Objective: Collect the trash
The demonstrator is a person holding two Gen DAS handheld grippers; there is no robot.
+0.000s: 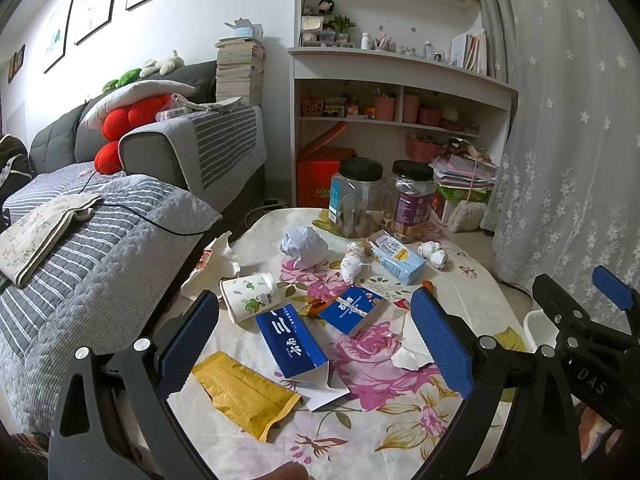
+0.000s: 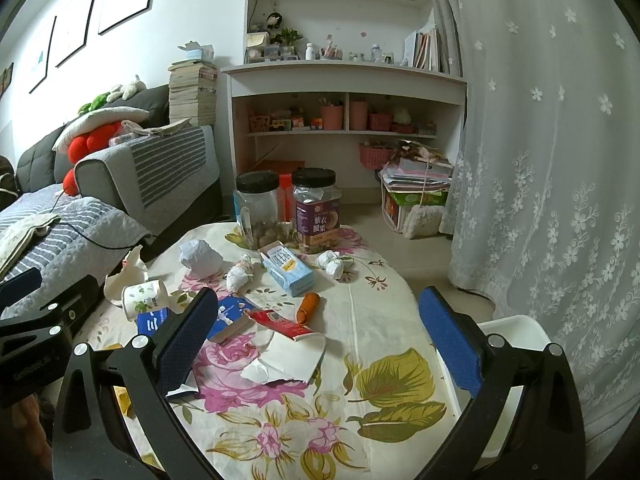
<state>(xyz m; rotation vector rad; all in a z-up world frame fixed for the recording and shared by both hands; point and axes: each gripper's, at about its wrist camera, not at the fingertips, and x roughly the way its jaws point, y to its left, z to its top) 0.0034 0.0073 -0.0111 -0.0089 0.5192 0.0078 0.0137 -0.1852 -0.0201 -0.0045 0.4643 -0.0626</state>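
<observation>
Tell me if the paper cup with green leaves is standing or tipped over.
Tipped over: the paper cup lies on its side on the floral tablecloth, its open mouth facing sideways.

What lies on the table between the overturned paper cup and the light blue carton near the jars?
In the left wrist view, a crumpled white paper ball and a twisted white tissue wad lie between the green-printed paper cup and the light blue carton.

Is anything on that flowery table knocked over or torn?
Yes. The paper cup lies on its side near the sofa edge, and a white carton in the middle is ripped open and flattened.
</observation>
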